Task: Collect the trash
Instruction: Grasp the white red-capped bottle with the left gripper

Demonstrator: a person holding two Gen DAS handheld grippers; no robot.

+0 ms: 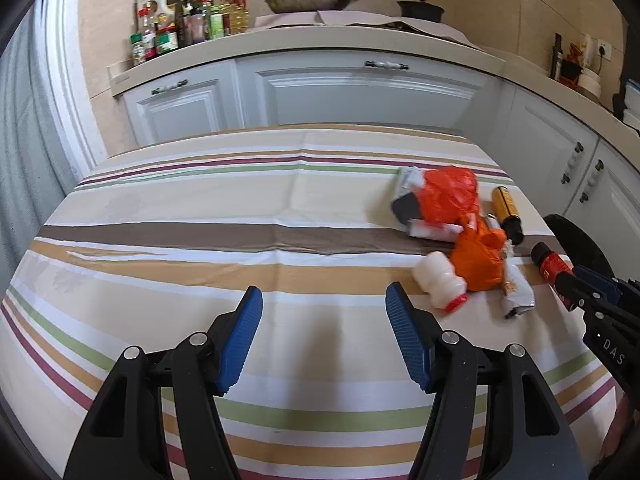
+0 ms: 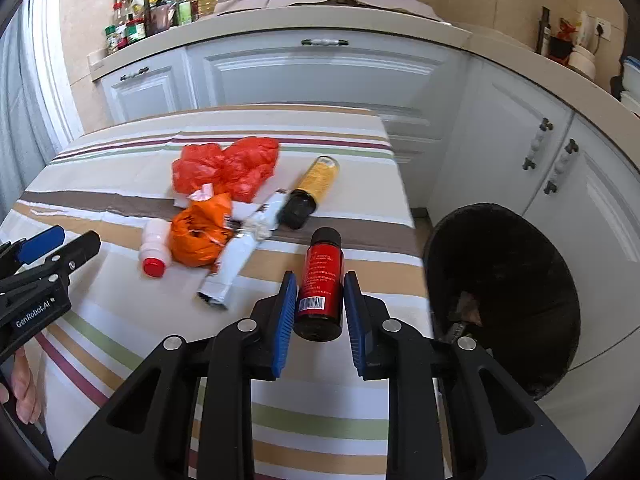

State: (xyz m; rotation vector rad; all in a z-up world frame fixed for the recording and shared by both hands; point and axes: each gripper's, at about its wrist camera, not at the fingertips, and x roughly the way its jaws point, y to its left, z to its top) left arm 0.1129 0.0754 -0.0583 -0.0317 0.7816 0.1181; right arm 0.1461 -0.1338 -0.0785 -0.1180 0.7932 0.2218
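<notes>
Right gripper (image 2: 320, 312): blue pads are pressed on both sides of a red bottle (image 2: 321, 284); barcode label faces the camera, black cap points away. Bottle is held over the near right part of the table (image 2: 120, 320), just beside the black bin (image 2: 504, 300). The bin stands off the table's right edge, mouth tilted toward the camera; something is seen lying inside, too dark to identify.

Left gripper (image 1: 324, 340): jaws are held well apart, nothing between them, only striped tablecloth below.

Remaining trash is clustered on the table's right half:
- red plastic bag (image 2: 228, 168), farthest back
- orange bag (image 2: 200, 236), in front of it, touching a white bottle
- white bottle (image 2: 154, 246) with red cap, lying on its side, cap toward the camera
- crumpled white wrapper (image 2: 236, 260), lying diagonally, just right of the orange bag
- yellow can (image 2: 312, 192) with black end, lying on its side, right of the red bag

In the left wrist view a dark flat item is partly covered by the red bag; it cannot be identified.

Part of a hand (image 2: 22, 392) is seen at the lower left edge of the right wrist view.
</notes>
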